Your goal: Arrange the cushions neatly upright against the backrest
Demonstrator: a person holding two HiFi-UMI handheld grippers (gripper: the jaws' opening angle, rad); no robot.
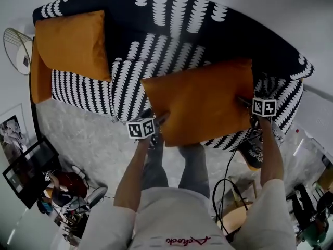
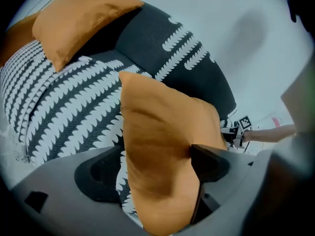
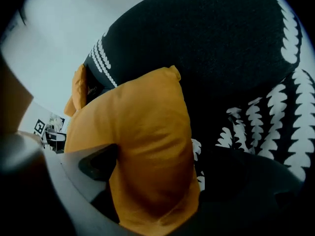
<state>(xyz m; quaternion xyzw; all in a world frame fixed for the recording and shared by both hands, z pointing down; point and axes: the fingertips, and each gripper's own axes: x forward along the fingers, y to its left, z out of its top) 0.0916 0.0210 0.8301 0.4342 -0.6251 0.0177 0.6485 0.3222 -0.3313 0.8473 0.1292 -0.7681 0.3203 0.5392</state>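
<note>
Two orange cushions: the far cushion [image 1: 73, 43] leans in the sofa's [image 1: 171, 14] left corner. The near cushion [image 1: 200, 100] sits at the seat's front edge, between the spread, unpinching jaws of my left gripper [image 1: 161, 117] and right gripper [image 1: 243, 100].

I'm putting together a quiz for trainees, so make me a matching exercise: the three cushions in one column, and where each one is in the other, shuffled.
Things
1. front orange cushion
2. corner orange cushion
3. patterned cushion

Places
A. lying on the seat, near the middle
B. propped in the corner against the backrest
C. between the open jaws of the left gripper and the right gripper

Pairs: 1-C, 2-B, 3-A
</note>
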